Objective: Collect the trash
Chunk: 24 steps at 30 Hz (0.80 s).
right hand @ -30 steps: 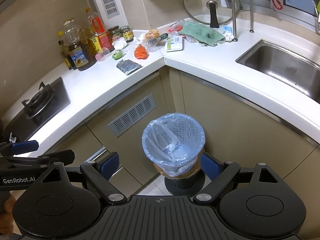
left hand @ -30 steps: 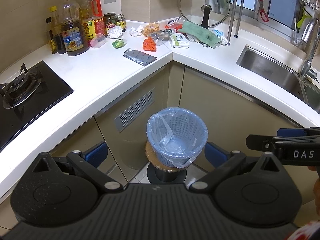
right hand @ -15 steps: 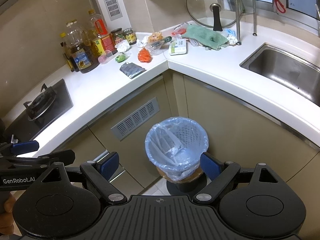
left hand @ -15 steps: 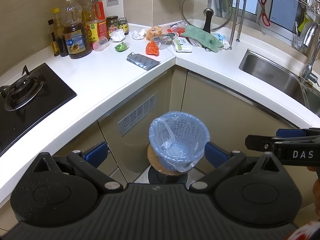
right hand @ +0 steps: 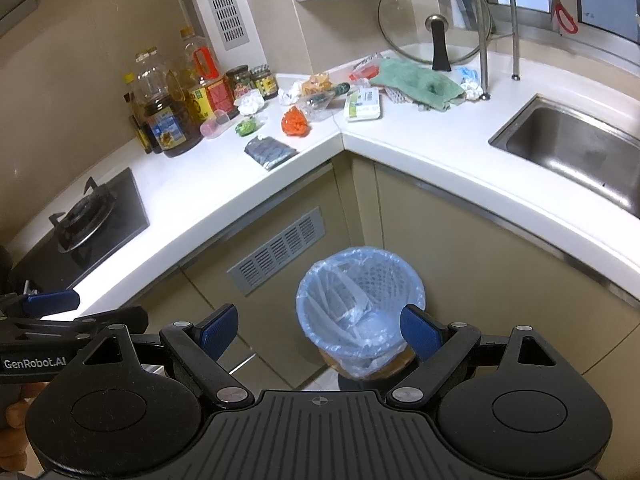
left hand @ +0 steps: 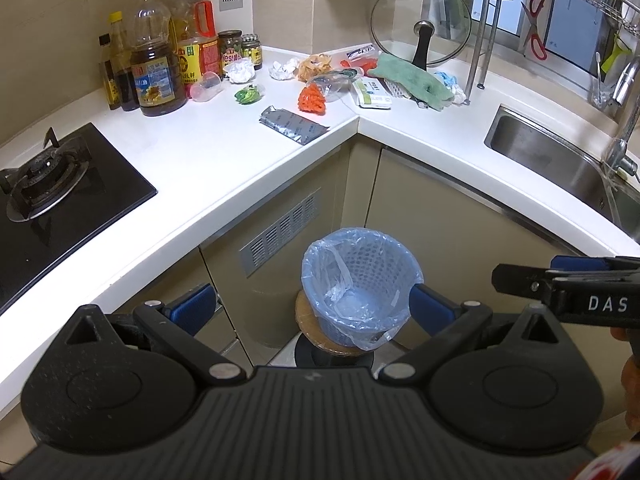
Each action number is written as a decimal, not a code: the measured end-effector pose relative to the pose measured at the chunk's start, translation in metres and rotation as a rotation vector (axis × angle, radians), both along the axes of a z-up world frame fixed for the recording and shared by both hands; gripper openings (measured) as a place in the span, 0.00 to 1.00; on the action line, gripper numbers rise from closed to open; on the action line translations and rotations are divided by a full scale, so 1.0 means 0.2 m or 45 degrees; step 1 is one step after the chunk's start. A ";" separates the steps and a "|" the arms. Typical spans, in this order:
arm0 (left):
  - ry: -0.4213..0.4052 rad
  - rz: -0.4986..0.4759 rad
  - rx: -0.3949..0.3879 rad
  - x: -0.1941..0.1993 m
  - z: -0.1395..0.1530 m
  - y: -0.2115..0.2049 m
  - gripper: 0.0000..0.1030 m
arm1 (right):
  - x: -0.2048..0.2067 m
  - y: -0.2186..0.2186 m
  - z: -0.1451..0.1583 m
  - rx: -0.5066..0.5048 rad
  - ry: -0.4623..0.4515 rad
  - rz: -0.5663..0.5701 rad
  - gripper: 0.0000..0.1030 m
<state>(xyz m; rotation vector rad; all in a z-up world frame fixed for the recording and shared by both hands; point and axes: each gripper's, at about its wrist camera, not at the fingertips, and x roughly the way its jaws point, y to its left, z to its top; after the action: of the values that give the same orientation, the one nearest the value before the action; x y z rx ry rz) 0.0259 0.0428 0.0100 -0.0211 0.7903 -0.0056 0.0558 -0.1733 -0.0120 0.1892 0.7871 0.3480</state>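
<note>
Both views have pulled back and risen since a second ago, so more of the counter top shows. The left gripper (left hand: 310,306) and right gripper (right hand: 320,328) hang with fingers spread wide and nothing between them, in free air above the floor. Between and below the fingers sits the lined bin (left hand: 360,284) on a round stool, apart from the cabinet doors. Beyond, the white counter (left hand: 208,160) bends at its corner; the grey packet (left hand: 292,130) lies right at that front edge, with the orange net (left hand: 312,99), green scrap (left hand: 248,94) and crumpled paper (left hand: 240,71) further back. The hob (left hand: 52,208) flanks the left, the sink (left hand: 560,172) the right.
</note>
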 end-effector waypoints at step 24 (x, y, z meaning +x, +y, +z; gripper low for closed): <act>-0.042 0.272 -0.019 0.79 -0.08 -0.03 1.00 | 0.97 -0.26 -0.10 0.025 -0.113 0.081 0.85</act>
<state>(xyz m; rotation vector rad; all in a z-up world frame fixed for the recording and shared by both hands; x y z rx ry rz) 0.1847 0.0369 -0.0051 -0.1194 0.7516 0.1898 0.2505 -0.2247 -0.0322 0.1661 0.7038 0.4215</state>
